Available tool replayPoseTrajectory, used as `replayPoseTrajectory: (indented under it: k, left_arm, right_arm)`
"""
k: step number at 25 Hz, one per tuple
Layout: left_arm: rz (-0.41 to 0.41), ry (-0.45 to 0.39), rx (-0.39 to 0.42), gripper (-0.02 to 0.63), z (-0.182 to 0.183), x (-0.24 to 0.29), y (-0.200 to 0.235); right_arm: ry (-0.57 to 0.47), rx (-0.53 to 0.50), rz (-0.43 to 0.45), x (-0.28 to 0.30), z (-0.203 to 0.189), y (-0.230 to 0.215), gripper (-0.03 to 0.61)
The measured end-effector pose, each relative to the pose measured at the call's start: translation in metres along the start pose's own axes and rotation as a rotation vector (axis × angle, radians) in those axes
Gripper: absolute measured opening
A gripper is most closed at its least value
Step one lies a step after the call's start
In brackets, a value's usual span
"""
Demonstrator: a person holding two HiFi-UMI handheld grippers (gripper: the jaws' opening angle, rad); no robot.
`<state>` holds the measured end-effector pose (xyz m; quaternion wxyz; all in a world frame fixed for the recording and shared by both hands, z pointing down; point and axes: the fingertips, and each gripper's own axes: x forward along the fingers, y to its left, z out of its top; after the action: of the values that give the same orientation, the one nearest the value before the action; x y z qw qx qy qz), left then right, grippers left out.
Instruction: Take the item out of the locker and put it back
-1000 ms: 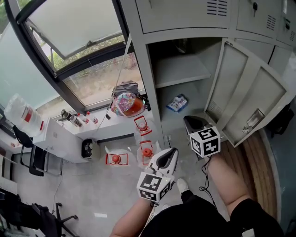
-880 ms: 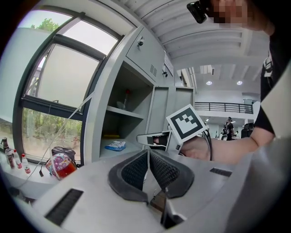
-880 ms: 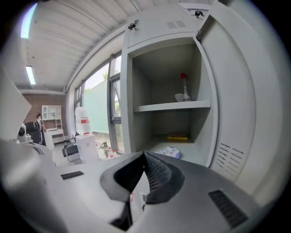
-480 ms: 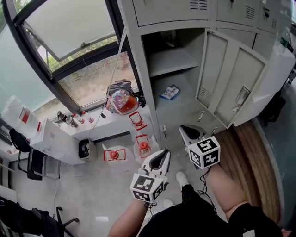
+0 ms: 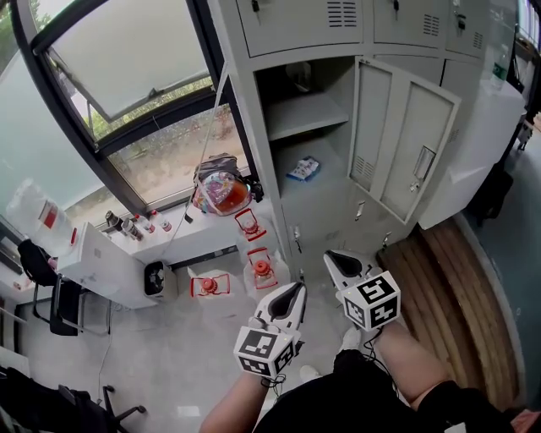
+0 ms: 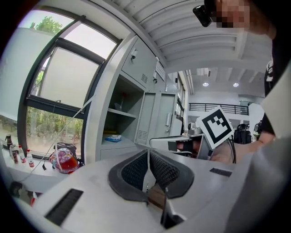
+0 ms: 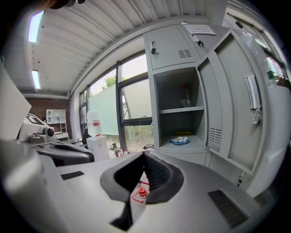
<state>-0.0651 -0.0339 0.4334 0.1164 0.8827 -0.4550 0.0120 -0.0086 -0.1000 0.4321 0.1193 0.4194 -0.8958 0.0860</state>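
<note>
The grey locker [image 5: 254, 127] stands with its door [image 5: 406, 144] swung out to the right. A small blue and white packet [image 5: 304, 168] lies on the floor of the open compartment, under an inner shelf [image 5: 308, 114]. Both grippers hang well short of the locker, over the floor. My left gripper [image 5: 295, 287] is shut with nothing in it. My right gripper [image 5: 331, 256] is shut and empty too. The packet [image 6: 112, 137] shows far off in the left gripper view, and the packet [image 7: 182, 140] lies straight ahead in the right gripper view, past the shut pads [image 7: 152, 170].
Red-capped clear containers [image 5: 261, 271] stand on the floor beside the locker's left wall. A colourful bag [image 5: 221, 190] and small bottles [image 5: 135, 226] sit on the window ledge. A wooden platform [image 5: 456, 287] lies at the right. More closed lockers [image 5: 397, 17] line the top.
Both grippers have drawn back from the locker, which now sits farther away in the head view. The right gripper has left the door's lower edge. The packet has not moved.
</note>
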Motion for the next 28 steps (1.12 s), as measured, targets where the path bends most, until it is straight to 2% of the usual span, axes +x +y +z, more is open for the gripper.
replayPoseTrajectory:
  k: [10, 28]
  left_arm:
    - [0.004, -0.014, -0.025, 0.026, 0.000, 0.001, -0.013]
    - [0.014, -0.020, 0.006, 0.026, 0.005, 0.000, -0.031]
  right_arm:
    - [-0.019, -0.007, 0.016, -0.036, -0.003, 0.012, 0.052]
    - [-0.032, 0.015, 0.046, -0.051, -0.011, 0.014, 0.052]
